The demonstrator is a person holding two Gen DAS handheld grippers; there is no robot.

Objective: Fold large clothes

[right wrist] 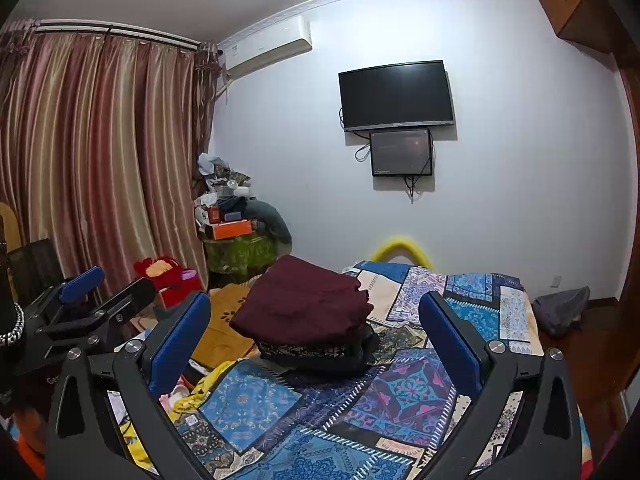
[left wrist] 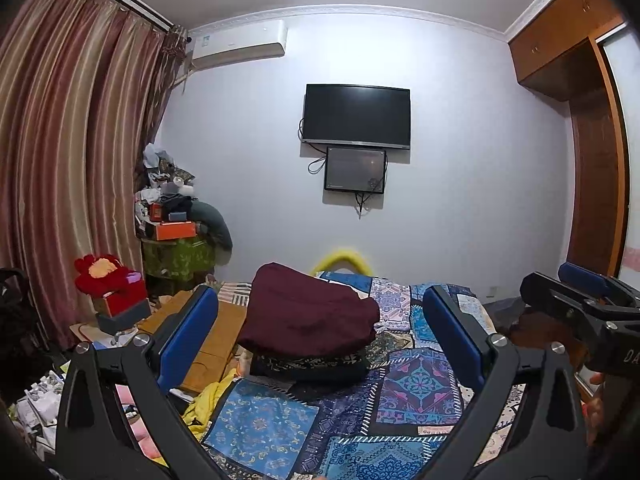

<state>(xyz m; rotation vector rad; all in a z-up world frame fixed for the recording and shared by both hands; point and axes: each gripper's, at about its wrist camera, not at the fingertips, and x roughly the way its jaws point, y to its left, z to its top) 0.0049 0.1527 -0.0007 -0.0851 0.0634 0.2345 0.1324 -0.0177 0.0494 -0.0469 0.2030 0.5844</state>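
- Left gripper (left wrist: 320, 344): jaws wide, holding nothing, raised above the bed (left wrist: 416, 392).
- Maroon garment (left wrist: 308, 312) lies folded atop a dark patterned folded piece (left wrist: 312, 364), mid-bed, between both grippers' fingers in view.
- Right gripper (right wrist: 316, 344): jaws wide, empty.
- Folding looks finished; no loose large clothing visible.
- Writing: only "DA" on the right gripper's body, otherwise unreadable.

Two folded garments were stacked at frame centre: one maroon garment (left wrist: 310, 312) atop one dark patterned garment (left wrist: 312, 364). Two screens hung on the wall, a television (left wrist: 357, 116) above a smaller monitor (left wrist: 355, 169). One air conditioner (left wrist: 239, 44) sat upper left.
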